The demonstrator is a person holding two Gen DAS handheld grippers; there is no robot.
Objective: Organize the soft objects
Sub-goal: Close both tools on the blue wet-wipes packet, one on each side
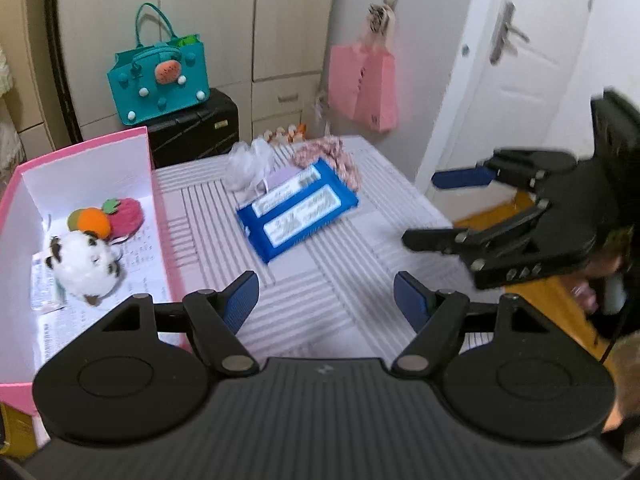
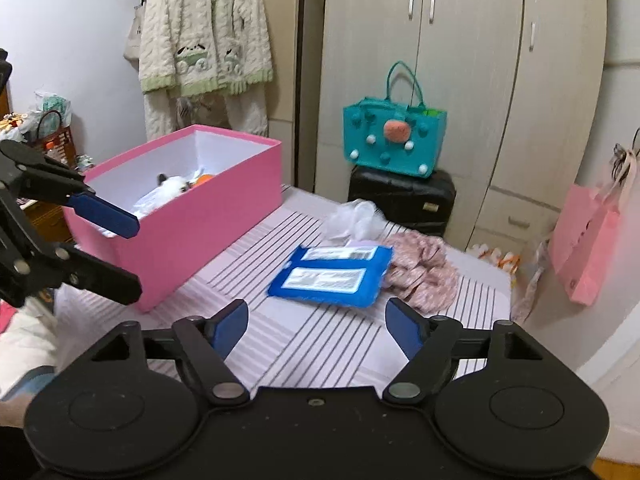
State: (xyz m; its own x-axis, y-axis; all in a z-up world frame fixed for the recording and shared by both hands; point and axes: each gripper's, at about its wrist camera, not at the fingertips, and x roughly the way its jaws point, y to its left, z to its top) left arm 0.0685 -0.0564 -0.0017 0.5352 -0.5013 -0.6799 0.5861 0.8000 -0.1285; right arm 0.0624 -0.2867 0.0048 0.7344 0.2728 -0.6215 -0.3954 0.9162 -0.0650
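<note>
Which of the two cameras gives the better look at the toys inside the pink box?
The left wrist view: it looks down into the pink box, showing the white plush toy, orange toy and red toy. The right wrist view shows only their tops over the box wall.

A teal bag point(image 2: 394, 141) is set on a black case point(image 2: 401, 200) by the far wardrobe point(image 2: 472, 60). A pink bag point(image 1: 366, 88) is hung right, a cardigan point(image 2: 204, 40) left.

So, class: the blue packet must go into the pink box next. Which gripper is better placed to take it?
A close call, but probably the left gripper: open, empty, facing the blue packet, with the pink box right beside it. The right gripper is open too, but farther from the box.
</note>
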